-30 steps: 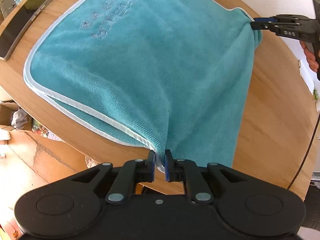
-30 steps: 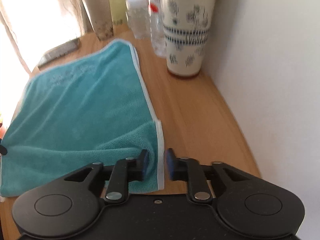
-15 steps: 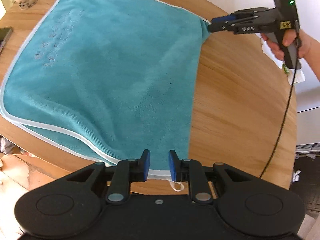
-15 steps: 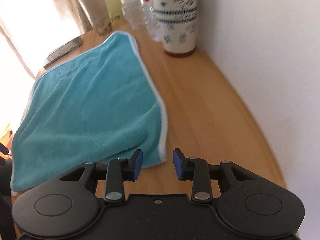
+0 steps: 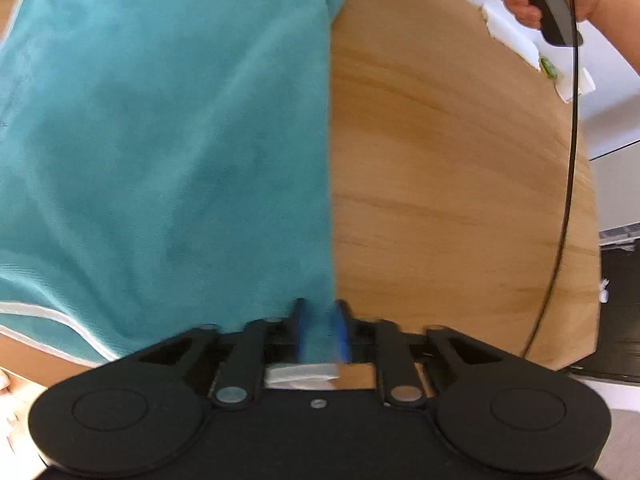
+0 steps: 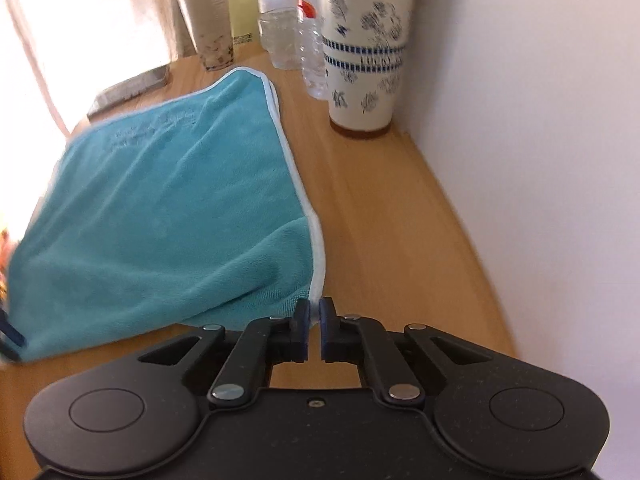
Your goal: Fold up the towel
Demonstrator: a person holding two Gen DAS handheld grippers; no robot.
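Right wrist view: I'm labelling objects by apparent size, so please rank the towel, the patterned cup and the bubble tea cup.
1. towel, by far the largest.
2. patterned cup.
3. bubble tea cup, though it stands farther off, so its true size is unsure.

A round wooden table (image 5: pixel 440 200) stands against a white wall (image 6: pixel 520 100), bright daylight at left.

Both grippers are matte black: the left gripper (image 5: pixel 320 330) and right gripper (image 6: pixel 314 330) carry blue pads, silver pivot pins behind the fingers, round embossed discs either side, a small centre screw. A black cable (image 5: pixel 570 168) trails from the right handle.
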